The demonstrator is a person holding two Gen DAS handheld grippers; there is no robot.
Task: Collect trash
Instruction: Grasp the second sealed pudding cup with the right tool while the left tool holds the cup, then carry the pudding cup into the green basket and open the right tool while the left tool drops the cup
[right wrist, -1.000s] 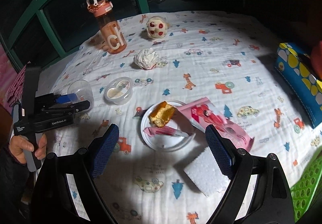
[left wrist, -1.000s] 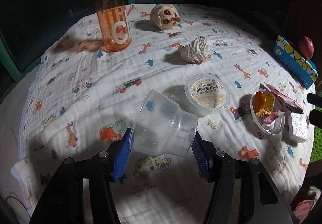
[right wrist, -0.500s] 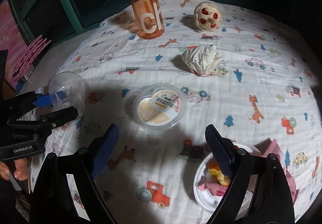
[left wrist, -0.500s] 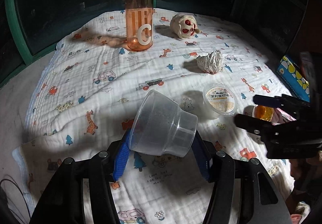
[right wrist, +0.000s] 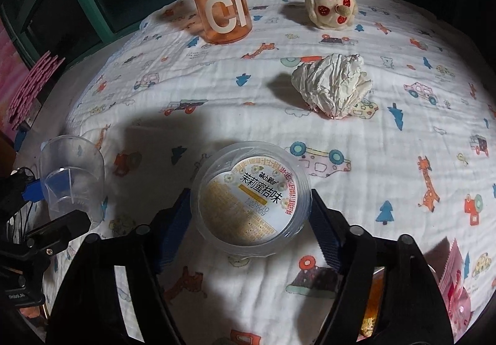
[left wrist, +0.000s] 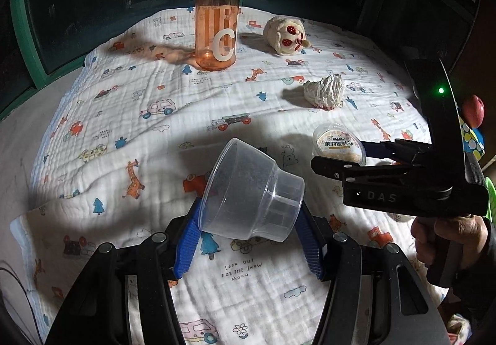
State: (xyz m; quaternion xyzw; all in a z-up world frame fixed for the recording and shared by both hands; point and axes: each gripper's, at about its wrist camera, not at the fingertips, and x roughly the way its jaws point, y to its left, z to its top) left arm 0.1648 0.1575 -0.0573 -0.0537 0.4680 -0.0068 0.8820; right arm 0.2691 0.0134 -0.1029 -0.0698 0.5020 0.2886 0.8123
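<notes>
My left gripper [left wrist: 248, 210] is shut on a clear plastic cup [left wrist: 251, 190] that lies tilted with its rim to the left, held above the printed blanket [left wrist: 124, 115]. My right gripper [right wrist: 249, 201] sits low on the blanket with a small sealed jelly cup [right wrist: 251, 193] between its blue pads [right wrist: 176, 221]. Its jaws are closing and both pads touch the cup's sides. In the left wrist view the right gripper [left wrist: 341, 156] reaches in from the right around that jelly cup [left wrist: 338, 143]. A crumpled white paper ball [right wrist: 331, 84] lies beyond it.
An orange water bottle [right wrist: 220, 4] and a cream plush toy [right wrist: 331, 4] stand at the far side. A pink wrapper [right wrist: 458, 283] and orange food scraps [right wrist: 372, 292] lie at the right near edge. A person's hand [left wrist: 449, 236] holds the right gripper's handle.
My right gripper moved left and down from the plate to the jelly cup, and its jaws came in around it. The left gripper kept hold of the clear cup.
</notes>
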